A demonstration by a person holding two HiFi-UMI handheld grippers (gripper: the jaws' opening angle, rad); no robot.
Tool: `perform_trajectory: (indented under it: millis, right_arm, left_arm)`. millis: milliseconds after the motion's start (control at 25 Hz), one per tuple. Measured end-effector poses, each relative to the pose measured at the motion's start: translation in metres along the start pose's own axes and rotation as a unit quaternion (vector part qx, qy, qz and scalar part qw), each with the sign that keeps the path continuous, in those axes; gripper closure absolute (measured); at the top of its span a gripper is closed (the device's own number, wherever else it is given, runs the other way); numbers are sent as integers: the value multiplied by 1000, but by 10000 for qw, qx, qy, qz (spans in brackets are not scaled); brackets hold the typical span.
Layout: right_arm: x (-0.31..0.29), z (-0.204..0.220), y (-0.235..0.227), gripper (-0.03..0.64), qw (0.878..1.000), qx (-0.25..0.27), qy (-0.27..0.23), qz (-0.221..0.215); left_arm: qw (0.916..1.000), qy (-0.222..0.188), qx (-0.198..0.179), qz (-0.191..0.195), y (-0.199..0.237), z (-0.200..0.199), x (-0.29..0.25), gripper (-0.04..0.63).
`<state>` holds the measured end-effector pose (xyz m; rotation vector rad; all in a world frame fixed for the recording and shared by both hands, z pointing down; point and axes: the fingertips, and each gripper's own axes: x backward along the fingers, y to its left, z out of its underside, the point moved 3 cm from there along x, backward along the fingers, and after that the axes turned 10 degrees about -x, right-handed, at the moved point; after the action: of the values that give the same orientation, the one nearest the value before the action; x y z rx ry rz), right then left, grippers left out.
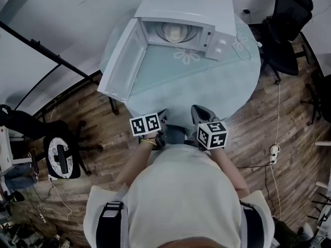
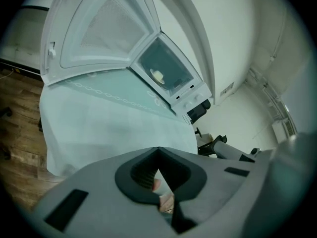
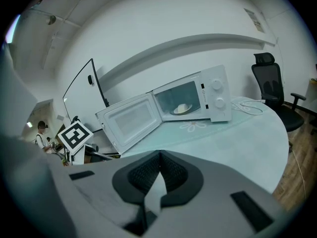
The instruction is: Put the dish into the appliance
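The dish (image 1: 175,32) sits inside the microwave (image 1: 220,14) at upper centre, door (image 1: 121,61) open. The left gripper (image 1: 164,115) and right gripper (image 1: 199,111), jaws pressed together and empty, hang low at the table (image 1: 227,87) edge, probably finished.

Left gripper (image 1: 163,115) and right gripper (image 1: 200,112): held side by side close before the torso, elbows bent, both pointing forward and somewhat downward. Jaws of each closed together, nothing between them.

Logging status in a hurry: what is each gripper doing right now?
Left gripper: jaws closed, holding nothing.
Right gripper: jaws closed, holding nothing.
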<state>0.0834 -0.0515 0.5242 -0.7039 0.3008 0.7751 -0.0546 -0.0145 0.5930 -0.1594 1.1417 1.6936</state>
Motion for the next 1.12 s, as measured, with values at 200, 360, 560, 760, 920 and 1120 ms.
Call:
perform_trajectory:
  millis: [200,360,560,760,920,1120]
  right_arm:
    - [3,1,4,611,10000,45,-2,-9]
    - [5,0,8,611,9999,140,-5,-37]
    - [5,2,8,611,9999,115,0,-21]
    - [3,3,6,611,10000,46,25,8]
    - [2,4,5,611,10000,-4,62,20]
    - [1,5,2,611,9999,-61,93,46]
  left_arm:
    - [10000,58,55,44,1,12,6,586]
    - [10000,22,61,33,1,10,7,586]
    - [9999,-59,73,60,0,4,8,586]
    - [9998,-43,159,64,2,3,6,586]
    - [9998,8,175,74,2,3,5,586]
    - [9999,71,133,75,0,3,0,586]
